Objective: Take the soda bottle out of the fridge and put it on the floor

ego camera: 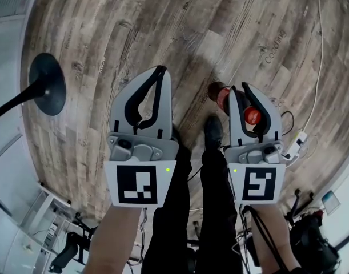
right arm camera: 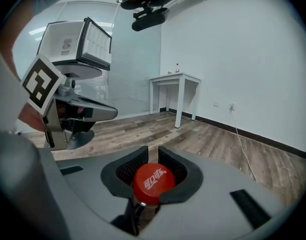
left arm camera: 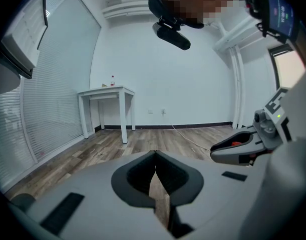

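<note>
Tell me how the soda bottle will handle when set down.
The soda bottle hangs from the right gripper by its neck, so it may swing. Round-bodied, it would likely roll if tipped on the wood floor.

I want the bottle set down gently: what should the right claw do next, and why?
Probably lower the right claw straight down. Its jaws clamp the soda bottle under its red cap, and the bottle seems to hang above the wood floor, so opening now would likely drop it.
</note>
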`<state>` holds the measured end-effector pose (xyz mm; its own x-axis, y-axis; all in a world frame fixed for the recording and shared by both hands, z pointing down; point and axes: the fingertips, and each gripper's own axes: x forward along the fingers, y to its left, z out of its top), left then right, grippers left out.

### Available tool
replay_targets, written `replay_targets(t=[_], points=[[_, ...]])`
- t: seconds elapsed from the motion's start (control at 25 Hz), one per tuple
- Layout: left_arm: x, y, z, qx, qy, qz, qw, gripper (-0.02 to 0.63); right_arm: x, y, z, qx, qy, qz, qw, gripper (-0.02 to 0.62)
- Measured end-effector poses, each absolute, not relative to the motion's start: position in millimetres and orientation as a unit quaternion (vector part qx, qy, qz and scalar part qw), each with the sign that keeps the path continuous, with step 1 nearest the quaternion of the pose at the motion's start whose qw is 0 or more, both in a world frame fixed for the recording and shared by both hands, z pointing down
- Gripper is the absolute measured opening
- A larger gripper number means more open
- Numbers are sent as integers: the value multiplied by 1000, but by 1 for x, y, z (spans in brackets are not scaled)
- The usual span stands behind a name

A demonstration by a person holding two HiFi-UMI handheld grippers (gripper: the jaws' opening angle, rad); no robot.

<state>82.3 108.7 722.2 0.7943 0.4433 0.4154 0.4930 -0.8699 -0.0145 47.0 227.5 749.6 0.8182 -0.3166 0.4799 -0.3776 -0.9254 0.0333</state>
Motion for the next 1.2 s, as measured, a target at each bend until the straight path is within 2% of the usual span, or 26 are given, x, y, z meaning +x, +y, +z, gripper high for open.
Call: replay_targets(t=[1.2], points=[[73,129,813,-935,-275,-215,60,15,28,253,866,946,-158,274,69,75]])
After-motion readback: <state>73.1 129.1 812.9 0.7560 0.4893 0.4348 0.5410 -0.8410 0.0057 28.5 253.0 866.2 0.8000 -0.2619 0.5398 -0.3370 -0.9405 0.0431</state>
